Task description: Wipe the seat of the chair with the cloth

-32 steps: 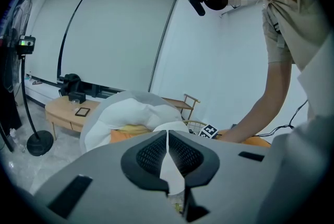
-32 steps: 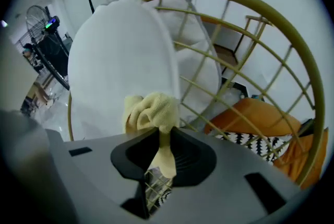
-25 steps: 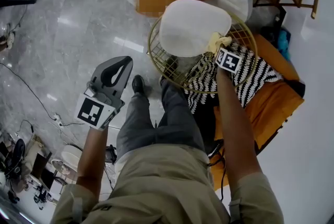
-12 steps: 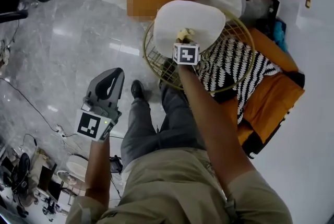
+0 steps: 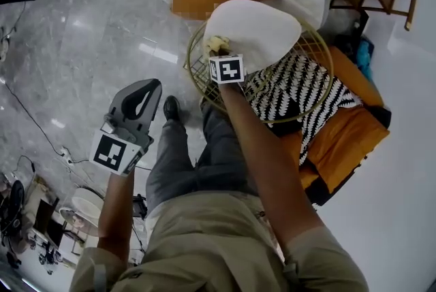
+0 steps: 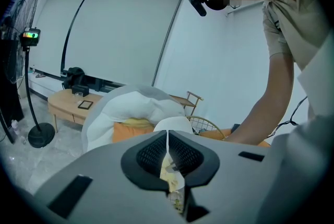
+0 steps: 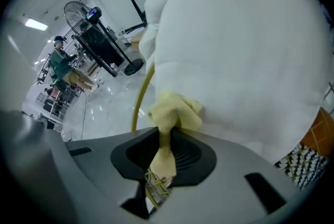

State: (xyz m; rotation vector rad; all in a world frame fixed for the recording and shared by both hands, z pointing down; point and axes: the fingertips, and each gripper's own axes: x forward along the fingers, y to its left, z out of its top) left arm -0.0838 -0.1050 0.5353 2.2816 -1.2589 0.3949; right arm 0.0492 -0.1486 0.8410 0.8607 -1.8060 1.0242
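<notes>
The yellow cloth point(image 7: 175, 113) lay bunched against the left edge of the white seat cushion point(image 5: 262, 28), touching it just inside the gold wire rim of the round chair point(image 5: 195, 76). The right gripper point(image 7: 168, 139) had its jaws clamped on the cloth's tail, so only a small wad met the cushion. A black-and-white patterned throw point(image 5: 300, 86) hung over the chair's right side, above an orange cushion point(image 5: 347, 141). The left gripper point(image 5: 144, 90) hung well apart over the marble floor point(image 5: 88, 32), jaws together and apparently empty. The wipe appeared under way at the seat's edge. To do it well, the wad should probably be pressed lightly and drawn across the cushion in overlapping passes, clear of the wire rim. The cushion looked soft and might shift.
</notes>
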